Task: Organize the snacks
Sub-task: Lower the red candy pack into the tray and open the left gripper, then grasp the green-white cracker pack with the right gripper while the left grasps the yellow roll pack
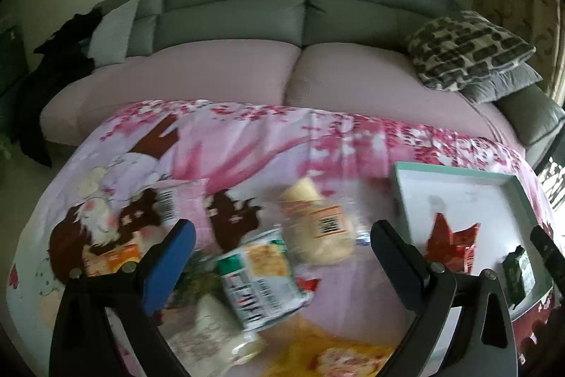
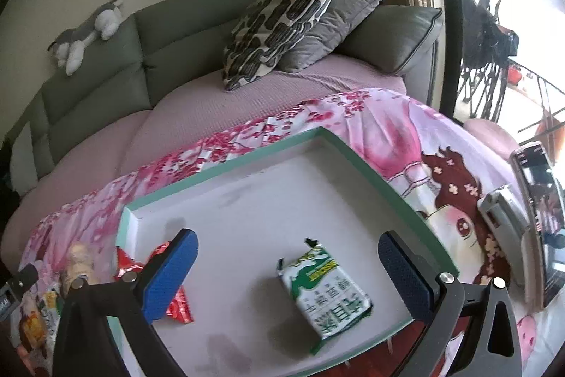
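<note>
the left gripper (image 1: 282,248) is spread wide and holds nothing. it hangs over a heap of snacks on the pink blanket (image 1: 247,136). the right gripper (image 2: 287,253) is spread wide too, with nothing in it, over the tray (image 2: 226,165).

the tray has a green rim and a white floor. it sits on the blanket near the right edge. two snacks are in it. a green and white packet (image 2: 326,292) lies near the front edge of the tray. a red packet (image 2: 176,304) lies by the tray's left edge, partly behind the right gripper's blue finger.

the other snacks are not in the tray yet. a green and white bag (image 1: 263,278) lies right between the left gripper's fingers. just past it is a pale bread in clear wrap (image 1: 317,228). a pink packet (image 1: 180,200) lies farther left. more snacks lie close by, too blurry to tell.

the green and white bag looks light and puffy, and its skin looks slick and crinkly. i think a soft pinch across its middle would be best, so the food inside does not get crushed. the bread looks squishy, so it would want a gentle squeeze too.
</note>
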The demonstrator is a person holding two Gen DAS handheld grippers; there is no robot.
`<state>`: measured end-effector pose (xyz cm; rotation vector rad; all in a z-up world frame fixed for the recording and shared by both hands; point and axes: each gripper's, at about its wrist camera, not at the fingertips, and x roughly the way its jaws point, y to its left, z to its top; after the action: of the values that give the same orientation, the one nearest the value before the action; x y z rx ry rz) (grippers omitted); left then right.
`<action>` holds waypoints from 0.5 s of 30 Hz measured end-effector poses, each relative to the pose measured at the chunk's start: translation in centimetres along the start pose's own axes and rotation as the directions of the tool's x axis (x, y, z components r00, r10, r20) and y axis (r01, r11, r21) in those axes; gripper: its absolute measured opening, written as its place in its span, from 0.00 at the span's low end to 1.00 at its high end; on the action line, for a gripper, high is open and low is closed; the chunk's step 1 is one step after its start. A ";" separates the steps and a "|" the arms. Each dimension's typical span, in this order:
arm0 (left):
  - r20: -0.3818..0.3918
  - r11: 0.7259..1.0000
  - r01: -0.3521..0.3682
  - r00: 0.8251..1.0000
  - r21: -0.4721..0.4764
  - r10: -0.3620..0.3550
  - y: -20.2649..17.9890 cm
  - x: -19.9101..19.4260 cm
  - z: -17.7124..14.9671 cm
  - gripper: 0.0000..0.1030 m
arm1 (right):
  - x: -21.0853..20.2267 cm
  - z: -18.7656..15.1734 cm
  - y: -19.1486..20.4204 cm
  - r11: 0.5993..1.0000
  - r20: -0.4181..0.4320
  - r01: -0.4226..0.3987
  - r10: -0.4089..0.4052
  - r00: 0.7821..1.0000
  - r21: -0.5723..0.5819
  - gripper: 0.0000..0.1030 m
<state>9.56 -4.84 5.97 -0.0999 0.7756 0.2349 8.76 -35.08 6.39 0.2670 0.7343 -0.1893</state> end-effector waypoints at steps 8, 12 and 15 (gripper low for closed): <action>0.015 0.994 -0.079 0.997 -0.075 0.081 5.0 -1.3 -0.5 0.96 | -0.3 -0.5 2.3 0.998 -0.013 -0.054 0.054 0.998 -0.011 1.00; -0.007 0.987 -0.093 0.996 -0.130 0.093 7.5 -1.4 -1.1 0.97 | -0.7 -0.6 3.8 0.997 -0.003 -0.057 0.057 0.998 -0.044 1.00; -0.020 0.979 -0.106 0.994 -0.172 0.104 9.4 -1.5 -1.6 0.97 | -0.9 -0.9 5.2 0.995 -0.004 -0.075 0.075 0.997 -0.070 1.00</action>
<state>5.08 3.68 5.84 -0.2252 0.7716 0.4025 8.89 -29.82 7.28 0.2281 0.7299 -0.0917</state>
